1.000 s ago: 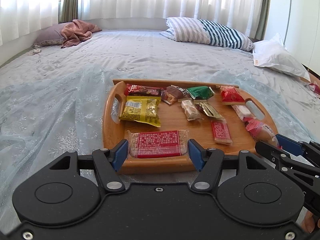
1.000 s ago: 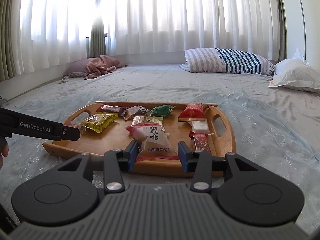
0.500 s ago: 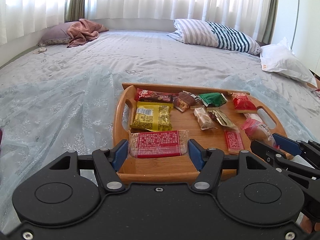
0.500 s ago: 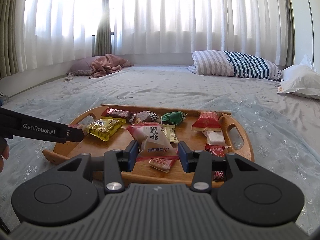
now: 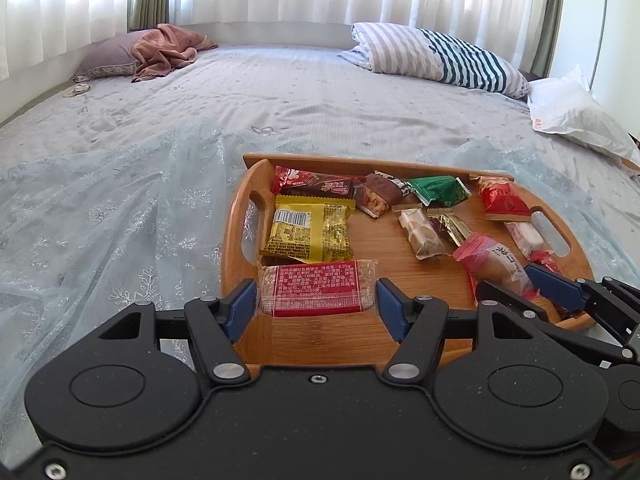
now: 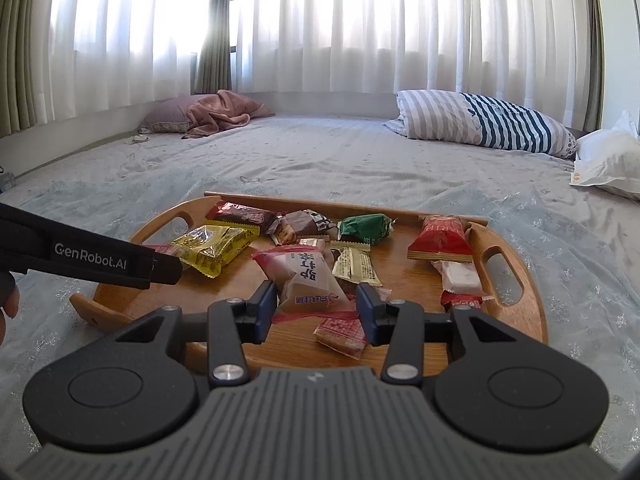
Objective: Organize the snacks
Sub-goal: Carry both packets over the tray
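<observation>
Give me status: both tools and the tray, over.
Left tool shut on red cracker pack. Right tool shut on pink bun pack. Both over the wooden tray, other snacks crowding below.

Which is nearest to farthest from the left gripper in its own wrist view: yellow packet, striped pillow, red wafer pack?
From the left gripper:
1. Red wafer pack, held between its fingers.
2. Yellow packet, just beyond, on the tray's left side.
3. Striped pillow, far across the bed, right.
</observation>
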Demonstrator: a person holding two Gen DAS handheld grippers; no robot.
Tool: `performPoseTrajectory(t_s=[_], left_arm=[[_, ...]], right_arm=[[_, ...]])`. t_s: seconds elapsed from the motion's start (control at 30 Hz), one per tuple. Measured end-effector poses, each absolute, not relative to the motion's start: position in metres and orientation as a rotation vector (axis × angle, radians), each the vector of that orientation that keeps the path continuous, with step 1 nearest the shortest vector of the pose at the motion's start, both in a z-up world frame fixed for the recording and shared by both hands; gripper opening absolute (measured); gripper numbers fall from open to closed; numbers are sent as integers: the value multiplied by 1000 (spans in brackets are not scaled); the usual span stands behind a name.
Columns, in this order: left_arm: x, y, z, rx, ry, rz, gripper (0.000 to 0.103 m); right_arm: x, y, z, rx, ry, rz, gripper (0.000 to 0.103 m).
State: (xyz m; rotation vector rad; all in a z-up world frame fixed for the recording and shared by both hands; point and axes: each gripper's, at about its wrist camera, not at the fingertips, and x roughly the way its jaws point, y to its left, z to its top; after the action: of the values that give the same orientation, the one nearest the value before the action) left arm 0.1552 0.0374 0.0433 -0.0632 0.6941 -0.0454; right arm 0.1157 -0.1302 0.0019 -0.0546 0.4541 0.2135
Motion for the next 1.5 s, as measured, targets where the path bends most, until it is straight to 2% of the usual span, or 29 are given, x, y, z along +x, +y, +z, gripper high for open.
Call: performPoseTrajectory(t_s=[1.5], left_arm=[[180,31,24,-52,742,-49,63]], right_arm=[[145,-107,-13,-80,572,233,49]])
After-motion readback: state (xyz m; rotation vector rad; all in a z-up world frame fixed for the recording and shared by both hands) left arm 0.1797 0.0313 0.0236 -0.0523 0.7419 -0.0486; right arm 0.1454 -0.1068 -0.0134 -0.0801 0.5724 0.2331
